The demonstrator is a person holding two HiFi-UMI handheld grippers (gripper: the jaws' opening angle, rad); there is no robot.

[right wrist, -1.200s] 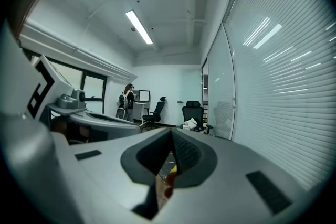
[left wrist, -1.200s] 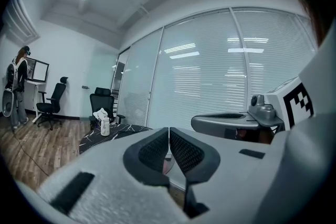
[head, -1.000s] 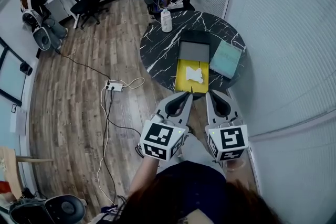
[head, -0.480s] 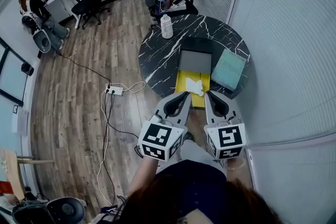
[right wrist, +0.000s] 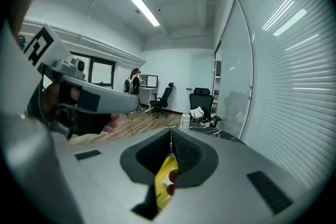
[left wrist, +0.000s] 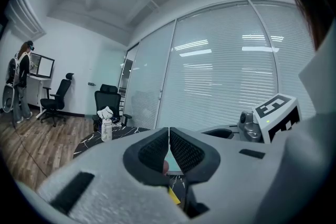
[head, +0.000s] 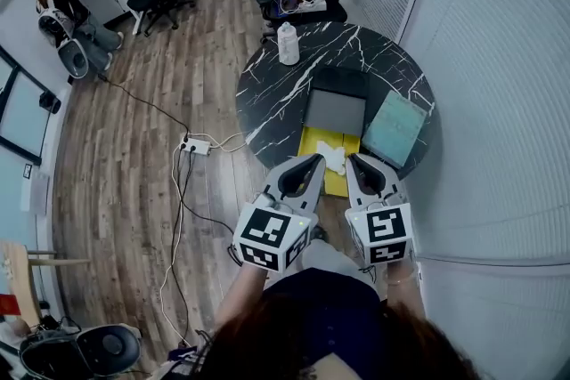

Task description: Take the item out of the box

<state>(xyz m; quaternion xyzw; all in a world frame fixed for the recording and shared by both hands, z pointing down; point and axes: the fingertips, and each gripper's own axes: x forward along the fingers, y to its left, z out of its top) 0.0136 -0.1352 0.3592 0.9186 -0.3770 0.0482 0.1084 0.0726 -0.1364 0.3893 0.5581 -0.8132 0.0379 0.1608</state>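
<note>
White item (head: 333, 157) in the yellow box (head: 312, 141), between the two gripper tips.
Left gripper (head: 318, 160) and right gripper (head: 352, 158) are both pinched closed on nothing. The item shows only from overhead; the right gripper view catches just yellow.

I have brought both tongs forward over the yellow box (head: 312, 141). A second ago the tips of the left tongs (head: 314, 162) and right tongs (head: 354, 160) sat at the box's near edge. Now they flank the white item (head: 334, 157) inside it, and the box's near end shows between them. The tabletop (head: 276, 93) also sits closer under my head view.
</note>
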